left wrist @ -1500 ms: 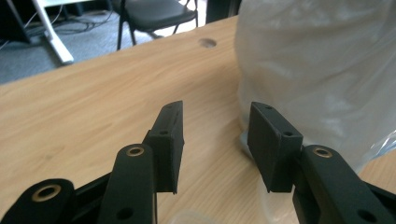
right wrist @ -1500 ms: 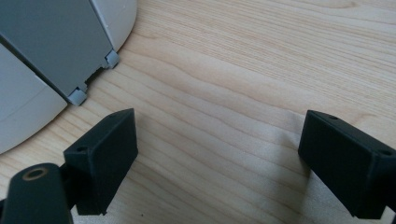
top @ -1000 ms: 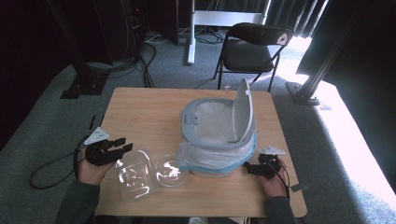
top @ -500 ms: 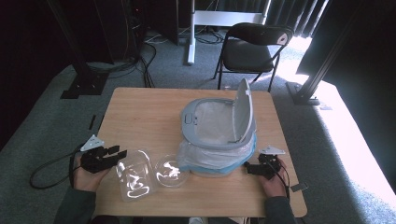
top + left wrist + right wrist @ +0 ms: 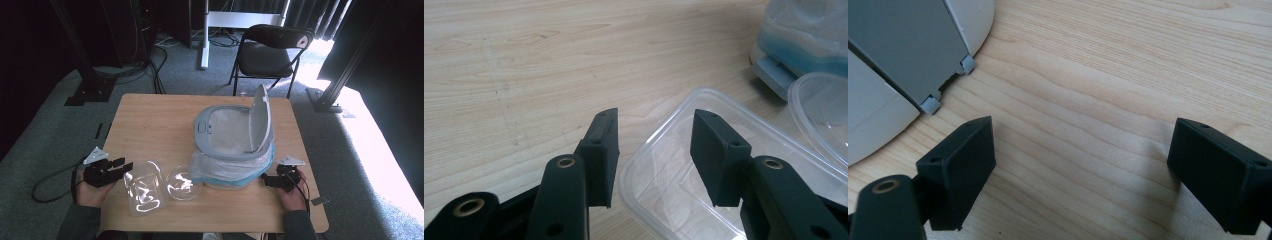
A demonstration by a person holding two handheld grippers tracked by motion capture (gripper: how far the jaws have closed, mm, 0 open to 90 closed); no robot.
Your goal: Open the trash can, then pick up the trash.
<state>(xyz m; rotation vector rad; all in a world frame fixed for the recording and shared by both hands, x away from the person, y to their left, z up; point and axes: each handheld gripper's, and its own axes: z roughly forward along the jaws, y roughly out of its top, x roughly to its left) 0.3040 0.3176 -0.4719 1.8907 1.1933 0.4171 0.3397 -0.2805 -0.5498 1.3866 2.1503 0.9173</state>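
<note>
Grey carpet runs under a light wooden table, with a black folding chair beyond its far edge and sunlight falling in from the right. At the table's near left corner the left gripper points inward along the near edge, its jaws spread with a clear gap; in the left gripper view those jaws straddle the near wall of a clear rectangular plastic container, one jaw outside the rim and the other over the inside, with nothing pinched yet. Just right of that container lies a round clear plastic bowl, its rim close to or touching the next item. Toward the table's middle and right stands a grey bin lined with a white bag, its lid tipped up, bag plastic bunched around the base. At the near right corner the right gripper rests low beside the bin's base, jaws wide apart over bare wood, holding nothing. To my eye the work has barely begun: both clear pieces sit outside the open bin, and the grasp on the rectangular one is lined up but not closed.
</note>
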